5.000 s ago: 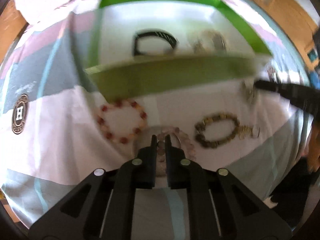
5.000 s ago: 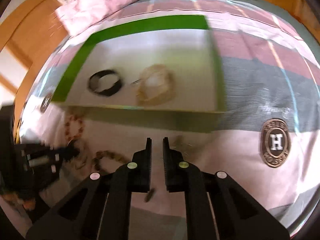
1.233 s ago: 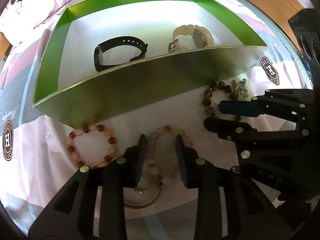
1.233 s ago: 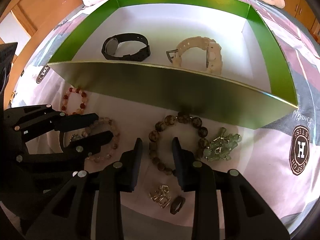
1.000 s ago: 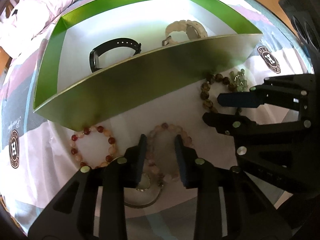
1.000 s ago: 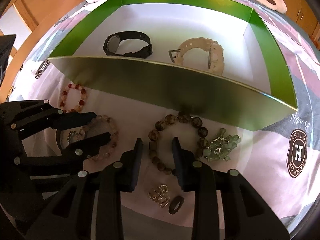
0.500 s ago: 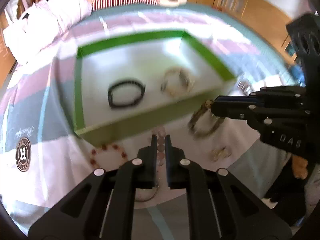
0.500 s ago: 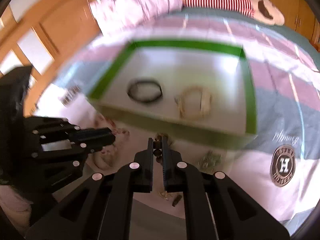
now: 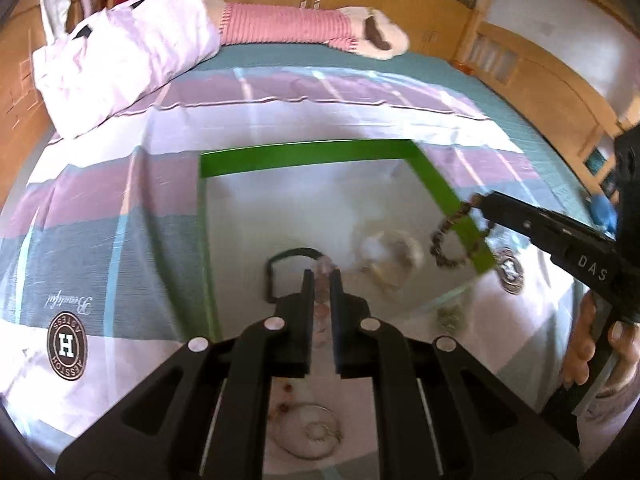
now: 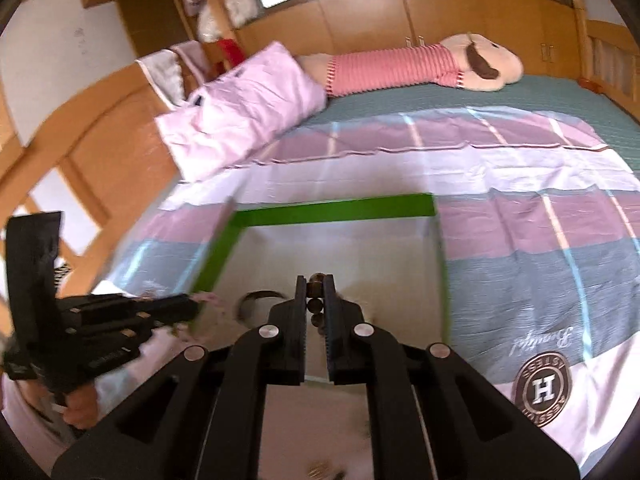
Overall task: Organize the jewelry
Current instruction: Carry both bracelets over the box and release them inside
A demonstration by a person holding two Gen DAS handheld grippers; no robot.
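Note:
A green-walled box (image 9: 436,188) with a white floor lies on the bed; it also shows in the right wrist view (image 10: 336,210). Inside lie a black watch (image 9: 288,258) and a cream watch (image 9: 394,258). My left gripper (image 9: 320,276) is shut on a pale pink bead bracelet (image 9: 322,308), held above the box's near edge. My right gripper (image 10: 315,282) is shut on a dark brown bead bracelet (image 10: 316,304), which hangs from its tip over the box's right wall in the left wrist view (image 9: 448,244).
A silver bangle with a small ring (image 9: 310,432) and a green bead cluster (image 9: 448,318) lie on the sheet in front of the box. A pink pillow (image 9: 120,52) and a striped plush toy (image 9: 320,28) lie at the head of the bed.
Both grippers closed on their bracelets, lifted them off the sheet and rose higher, moving over the box. The view is blurred by motion.

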